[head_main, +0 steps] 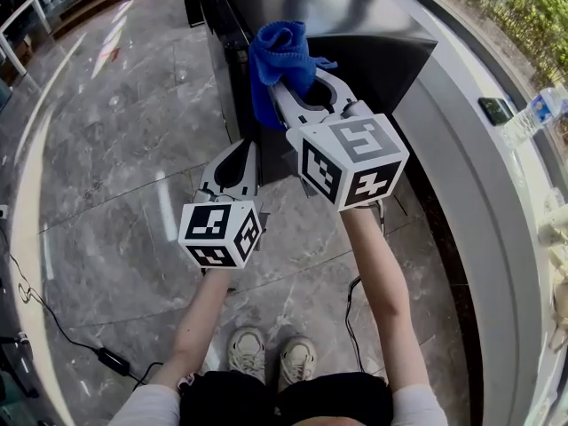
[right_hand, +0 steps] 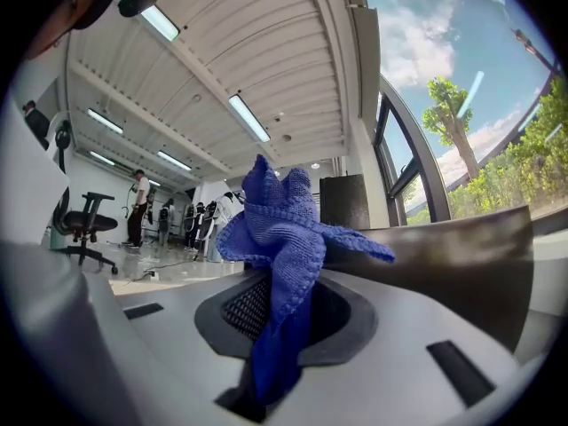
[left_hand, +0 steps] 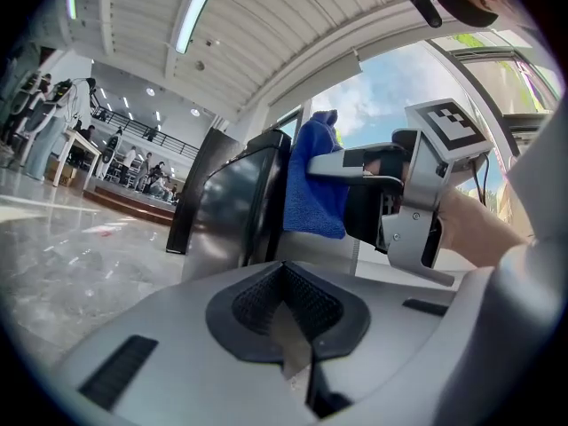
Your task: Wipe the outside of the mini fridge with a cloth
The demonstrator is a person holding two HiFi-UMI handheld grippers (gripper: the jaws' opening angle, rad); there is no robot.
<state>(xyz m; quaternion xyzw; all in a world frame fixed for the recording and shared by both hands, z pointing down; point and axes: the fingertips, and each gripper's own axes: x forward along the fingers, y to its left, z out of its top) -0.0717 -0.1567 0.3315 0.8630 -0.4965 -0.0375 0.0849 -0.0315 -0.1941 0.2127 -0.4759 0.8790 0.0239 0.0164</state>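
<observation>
The black mini fridge (head_main: 355,16) stands on the marble floor ahead of me, its glossy top facing up. My right gripper (head_main: 288,85) is shut on a bunched blue cloth (head_main: 280,56), which rests at the fridge's front top edge. In the right gripper view the cloth (right_hand: 280,238) sprouts from the shut jaws, with the fridge's dark top (right_hand: 444,256) just behind. My left gripper (head_main: 240,147) hangs lower and to the left, shut on nothing, near the fridge's front. The left gripper view shows the fridge (left_hand: 231,211), the cloth (left_hand: 315,185) and the right gripper's fingers (left_hand: 355,162).
A long white ledge (head_main: 479,202) runs along the right, with a phone (head_main: 495,110) and a water bottle (head_main: 537,114) on it. A cable and power brick (head_main: 111,359) lie on the floor at the left. My shoes (head_main: 266,353) are below. An office chair (right_hand: 84,224) stands far off.
</observation>
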